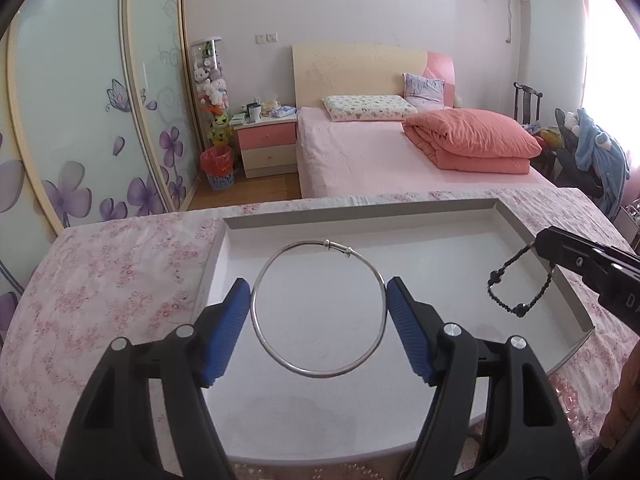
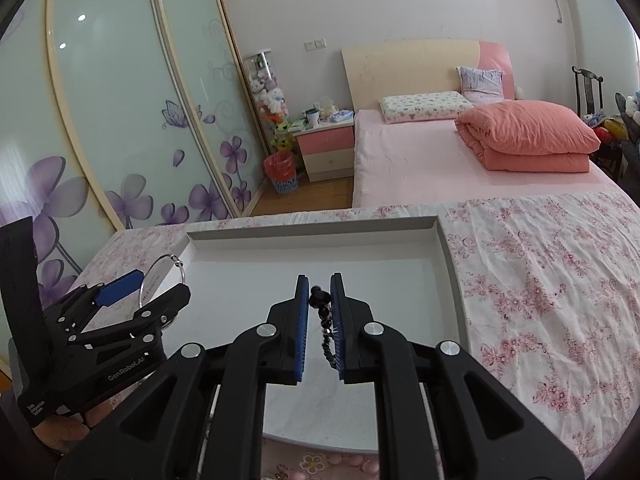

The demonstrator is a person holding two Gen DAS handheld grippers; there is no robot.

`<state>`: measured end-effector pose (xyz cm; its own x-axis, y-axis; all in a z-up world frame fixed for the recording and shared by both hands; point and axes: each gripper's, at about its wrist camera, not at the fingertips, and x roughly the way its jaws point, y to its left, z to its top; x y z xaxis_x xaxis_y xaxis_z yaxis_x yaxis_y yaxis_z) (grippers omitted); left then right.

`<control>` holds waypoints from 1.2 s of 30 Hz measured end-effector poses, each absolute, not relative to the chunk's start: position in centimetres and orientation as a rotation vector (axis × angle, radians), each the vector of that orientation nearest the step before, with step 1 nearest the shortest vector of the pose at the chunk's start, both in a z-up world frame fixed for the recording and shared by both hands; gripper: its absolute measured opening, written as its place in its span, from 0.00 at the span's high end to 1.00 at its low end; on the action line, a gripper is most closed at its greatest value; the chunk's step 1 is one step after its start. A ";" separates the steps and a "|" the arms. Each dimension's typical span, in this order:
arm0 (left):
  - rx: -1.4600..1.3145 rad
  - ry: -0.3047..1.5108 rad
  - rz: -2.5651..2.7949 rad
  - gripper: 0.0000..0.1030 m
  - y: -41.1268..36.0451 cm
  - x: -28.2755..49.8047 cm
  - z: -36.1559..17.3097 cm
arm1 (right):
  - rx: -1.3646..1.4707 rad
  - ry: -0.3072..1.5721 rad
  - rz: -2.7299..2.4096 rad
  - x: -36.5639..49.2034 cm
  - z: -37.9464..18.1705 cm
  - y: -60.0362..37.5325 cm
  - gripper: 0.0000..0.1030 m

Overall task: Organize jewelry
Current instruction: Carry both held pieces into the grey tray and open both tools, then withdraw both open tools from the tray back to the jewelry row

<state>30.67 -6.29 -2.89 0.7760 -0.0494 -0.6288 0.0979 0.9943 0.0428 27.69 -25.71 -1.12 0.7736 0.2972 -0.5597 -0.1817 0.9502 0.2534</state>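
Observation:
My left gripper (image 1: 318, 308) is shut on a thin silver bangle (image 1: 280, 350), its blue pads (image 1: 228, 332) pressing the ring's two sides, held above the white tray (image 1: 360, 222). My right gripper (image 2: 319, 312) is shut on a black beaded bracelet (image 2: 326, 330), which hangs between its pads over the tray (image 2: 312, 227). In the left wrist view the right gripper (image 1: 538, 246) comes in from the right with the bracelet (image 1: 502, 300) dangling below it. In the right wrist view the left gripper (image 2: 138, 286) and the bangle (image 2: 182, 272) are at the left.
The tray lies on a table with a pink floral cloth (image 2: 540, 280). Behind it are a pink bed (image 1: 400, 160), a nightstand (image 1: 266, 144), a red bin (image 1: 216, 168) and sliding wardrobe doors (image 1: 80, 120).

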 end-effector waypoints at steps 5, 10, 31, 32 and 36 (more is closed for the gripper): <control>0.047 0.704 -0.089 0.33 -6.2 31.3 -3.4 | 0.199 0.639 0.243 27.8 -1.1 -26.1 0.79; 0.018 0.684 -0.090 0.27 -5.5 31.2 -2.6 | 0.200 0.619 0.223 27.3 -0.6 -26.5 0.79; 0.037 0.605 0.006 0.24 -0.8 22.7 1.0 | 0.174 0.599 0.213 21.4 1.0 -26.7 0.70; 0.045 0.605 0.010 0.24 -0.4 22.0 0.9 | 0.170 0.610 0.212 20.9 0.8 -26.7 0.70; 0.061 0.608 0.023 0.22 0.9 18.4 0.2 | 0.135 0.673 0.200 19.0 -0.8 -26.6 0.70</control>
<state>18.44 0.90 0.18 0.8205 0.0393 -0.5703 -0.0035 0.9980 0.0636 18.99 -26.63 -0.80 0.7641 0.2271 -0.6037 -0.1398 0.9720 0.1887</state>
